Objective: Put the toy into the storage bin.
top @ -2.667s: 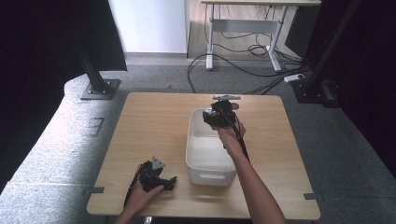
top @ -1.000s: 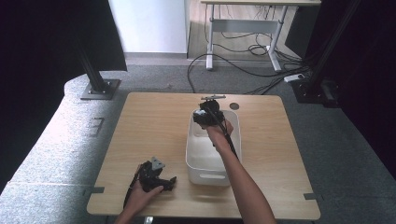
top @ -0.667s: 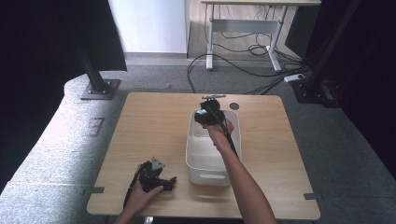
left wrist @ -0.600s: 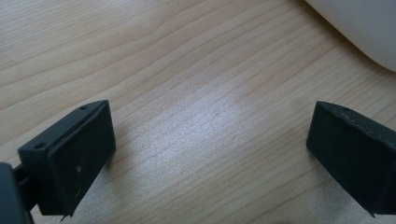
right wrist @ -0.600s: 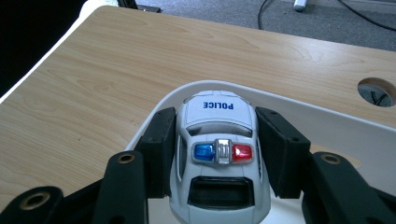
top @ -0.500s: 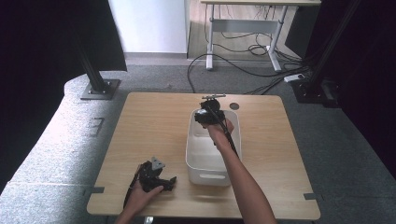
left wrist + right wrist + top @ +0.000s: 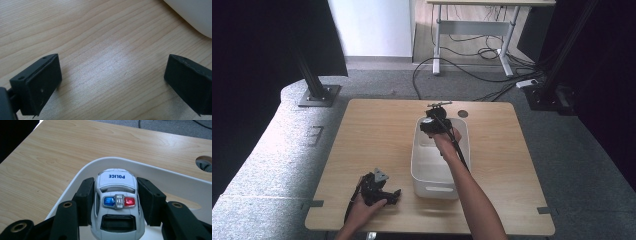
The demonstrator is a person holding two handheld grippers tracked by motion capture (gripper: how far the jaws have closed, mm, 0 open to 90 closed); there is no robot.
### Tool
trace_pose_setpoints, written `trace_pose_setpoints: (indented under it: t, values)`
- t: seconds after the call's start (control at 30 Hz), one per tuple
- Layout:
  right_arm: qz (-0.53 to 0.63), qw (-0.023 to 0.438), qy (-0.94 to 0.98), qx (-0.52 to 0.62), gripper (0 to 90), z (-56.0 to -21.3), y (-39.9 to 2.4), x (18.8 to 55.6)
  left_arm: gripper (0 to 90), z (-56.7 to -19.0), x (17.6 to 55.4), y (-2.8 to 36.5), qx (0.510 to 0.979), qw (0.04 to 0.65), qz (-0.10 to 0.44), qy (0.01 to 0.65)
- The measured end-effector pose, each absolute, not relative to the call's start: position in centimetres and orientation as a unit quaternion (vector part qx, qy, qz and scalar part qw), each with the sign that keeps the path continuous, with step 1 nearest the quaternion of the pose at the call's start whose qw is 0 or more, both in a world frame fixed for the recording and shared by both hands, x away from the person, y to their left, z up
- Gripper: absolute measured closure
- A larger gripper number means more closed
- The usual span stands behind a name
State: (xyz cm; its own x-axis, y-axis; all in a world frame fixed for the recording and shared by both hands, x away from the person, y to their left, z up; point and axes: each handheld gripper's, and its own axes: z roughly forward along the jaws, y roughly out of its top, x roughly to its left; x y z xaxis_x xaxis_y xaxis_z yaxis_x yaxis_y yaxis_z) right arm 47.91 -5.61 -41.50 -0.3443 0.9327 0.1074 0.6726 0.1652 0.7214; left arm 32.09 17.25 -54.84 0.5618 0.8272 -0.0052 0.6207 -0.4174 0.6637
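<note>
Police car (image 7: 117, 205), a little white toy with "POLICE" printed on it and a blue and red light bar on the roof, is clamped in the right tongs (image 7: 116, 201). Both black pads sit flat against its sides, so the jaws are only partly closed but definitely gripping it. In the right gripper view the car hangs over the far end of the white bin (image 7: 160, 178), with the curved rim just past its nose.

From the high view the right tongs (image 7: 435, 125) are up over the far left part of the bin (image 7: 439, 189), which sits about mid-counter, a bit right of centre. I can't really make out the car itself from up there, too small and buried under the gripper.

Left tongs (image 7: 393, 194) are down at the near edge of the counter (image 7: 377, 130), left of the bin, resting low in the person's hand. The left gripper view has those jaws spread wide with nothing but bare wood between them, and a corner of the bin (image 7: 192, 15) poking in at the top right.

Small round hole (image 7: 463, 113) in the counter just past the bin's far right corner.
</note>
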Motion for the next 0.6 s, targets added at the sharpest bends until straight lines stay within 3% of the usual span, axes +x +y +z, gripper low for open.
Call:
trace_pose_setpoints:
  t: [0.6]
  values:
    - [0.332, 0.170, 0.745, 0.553, 50.3, -42.6, -5.2, 48.8, 1.3, -54.8, 32.1, 17.3, 0.826, 0.315, 0.164, 0.438]
